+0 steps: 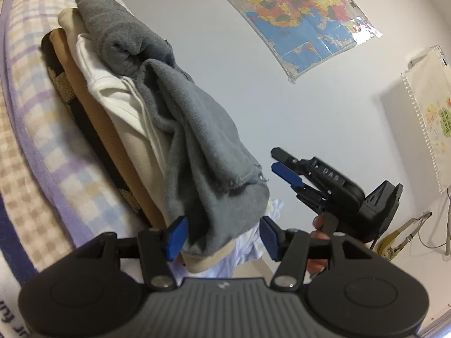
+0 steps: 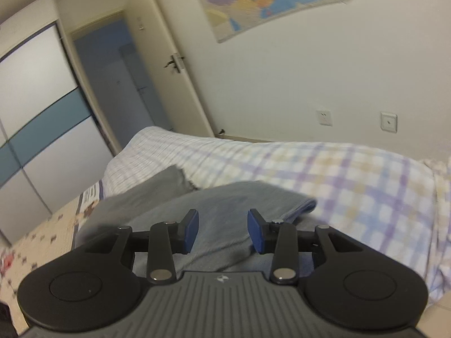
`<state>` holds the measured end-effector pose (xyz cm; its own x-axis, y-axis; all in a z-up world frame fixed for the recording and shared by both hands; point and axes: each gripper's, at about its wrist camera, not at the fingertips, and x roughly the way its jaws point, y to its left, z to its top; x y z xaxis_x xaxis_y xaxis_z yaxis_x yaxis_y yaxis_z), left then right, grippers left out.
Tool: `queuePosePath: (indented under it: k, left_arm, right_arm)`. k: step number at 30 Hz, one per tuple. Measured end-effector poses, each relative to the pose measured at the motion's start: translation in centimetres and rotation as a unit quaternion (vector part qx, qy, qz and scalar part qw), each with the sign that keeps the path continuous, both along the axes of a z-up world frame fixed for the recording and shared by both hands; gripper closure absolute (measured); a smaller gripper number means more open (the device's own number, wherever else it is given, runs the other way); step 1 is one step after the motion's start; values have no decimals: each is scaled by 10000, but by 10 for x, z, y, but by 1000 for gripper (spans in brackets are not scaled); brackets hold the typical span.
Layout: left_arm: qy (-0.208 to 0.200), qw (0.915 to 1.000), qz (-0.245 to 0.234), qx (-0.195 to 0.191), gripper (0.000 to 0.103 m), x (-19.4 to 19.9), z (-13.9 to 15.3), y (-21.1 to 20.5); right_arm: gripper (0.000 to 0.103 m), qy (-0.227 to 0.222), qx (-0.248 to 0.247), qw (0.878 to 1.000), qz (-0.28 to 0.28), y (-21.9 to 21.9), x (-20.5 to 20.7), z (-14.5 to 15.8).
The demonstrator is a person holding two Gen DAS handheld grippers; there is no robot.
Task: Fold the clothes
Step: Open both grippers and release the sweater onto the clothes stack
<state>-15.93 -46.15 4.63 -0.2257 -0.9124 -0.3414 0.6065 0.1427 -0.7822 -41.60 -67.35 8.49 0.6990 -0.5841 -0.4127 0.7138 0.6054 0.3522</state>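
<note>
grey garment (image 1: 191,129) draped lengthwise atop stack (image 1: 118,118)

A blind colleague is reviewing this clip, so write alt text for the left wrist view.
A rumpled grey sweatshirt tops a stack of folded clothes on a checked pastel bedsheet, its loose end hanging between the open blue-padded fingers of the left gripper. The right gripper hovers apart beside it, fingers nearly together, before a white wall with a colourful map.

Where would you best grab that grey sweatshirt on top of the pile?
Take the grey sweatshirt by its loose frayed hem, hanging off the stack's near end between the open left gripper fingers. Come in from that overhang, where the cloth hangs free.
</note>
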Motion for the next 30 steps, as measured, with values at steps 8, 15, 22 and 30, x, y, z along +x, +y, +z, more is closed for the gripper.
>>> queuePosePath:
  k: [8,15,22,30]
  left_arm:
    - [-90,9996,236,-142,45,13,21,3]
    - [-287,9982,164,-498,45,19,54,-19]
    - [-522,9979,-324,-213,46,7,42,-62]
    - [-882,9943,-589,-94,47,-5,27,-61]
  right_arm:
    - [60,531,76,9980,-343,5,-15,-44]
    - [43,-166,740,9921,-1003,-16,-55,-42]
    - [43,-1305,2104,9608,-1251,-46,-74,-73]
    - [91,-1514,1965,9579,-1444,-52,-72,-65]
